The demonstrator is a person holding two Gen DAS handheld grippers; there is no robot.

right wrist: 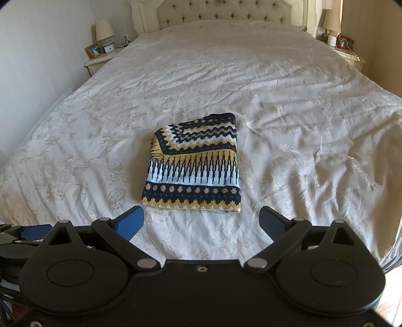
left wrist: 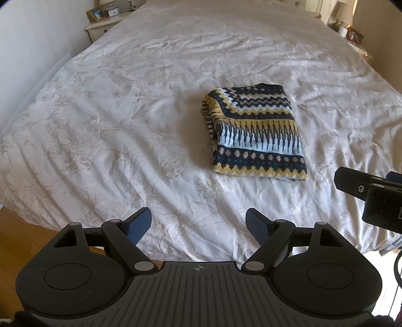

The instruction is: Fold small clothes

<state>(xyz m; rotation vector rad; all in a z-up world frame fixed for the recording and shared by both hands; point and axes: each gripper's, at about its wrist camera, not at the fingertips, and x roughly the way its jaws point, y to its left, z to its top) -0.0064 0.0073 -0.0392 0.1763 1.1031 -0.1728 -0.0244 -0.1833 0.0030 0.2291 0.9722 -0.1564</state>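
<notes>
Folded sweater (right wrist: 192, 163) lies on the bed (right wrist: 301, 113), toward the foot edge, in a compact rectangle. Left gripper (left wrist: 198, 223) and right gripper (right wrist: 201, 221) hover near the foot edge, jaws apart, empty. Risk: the left side looks bulky, with loose layers; a one-layer grab there would likely drag the stack open.

Tufted headboard (right wrist: 226, 15), nightstands (right wrist: 100, 60) – lamps (right wrist: 104, 31), sunlit

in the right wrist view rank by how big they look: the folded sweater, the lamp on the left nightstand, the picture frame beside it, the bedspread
Largest to smallest as they appear:
1. bedspread
2. folded sweater
3. lamp
4. picture frame
The lamp and frame sit far from the camera, so their true sizes stay unsure.
</notes>
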